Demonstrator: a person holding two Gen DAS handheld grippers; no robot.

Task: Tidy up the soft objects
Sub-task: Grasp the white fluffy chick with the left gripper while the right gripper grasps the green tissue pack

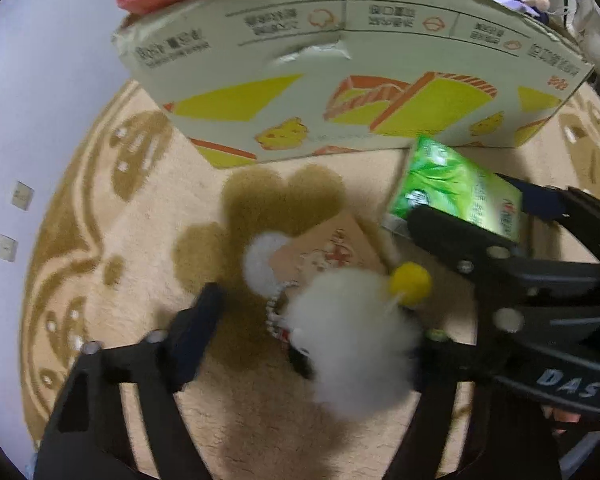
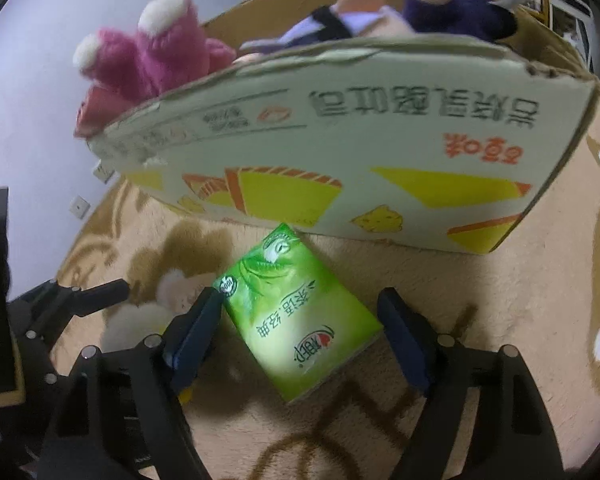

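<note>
A white fluffy toy (image 1: 352, 336) with a yellow pom-pom (image 1: 410, 282) lies on the carpet over a printed card (image 1: 328, 252). My left gripper (image 1: 316, 316) points down over it, open. Its left finger (image 1: 204, 320) stands clear of the fluff, and the right finger is hidden behind it. A green tissue pack (image 2: 296, 316) lies flat in front of the cardboard box (image 2: 380, 140). My right gripper (image 2: 300, 296) straddles the pack, open. Its left pad (image 2: 204, 320) touches a corner, and the right pad (image 2: 400, 332) is just off the edge. The pack (image 1: 456, 188) and right gripper (image 1: 462, 198) also show in the left wrist view.
The box (image 1: 340, 80) holds a pink plush (image 2: 148, 52) and a purple doll (image 2: 440, 12). A beige carpet (image 1: 112, 240) with brown patterns covers the floor. A pale wall with sockets (image 1: 22, 196) stands on the left. The two grippers work close together.
</note>
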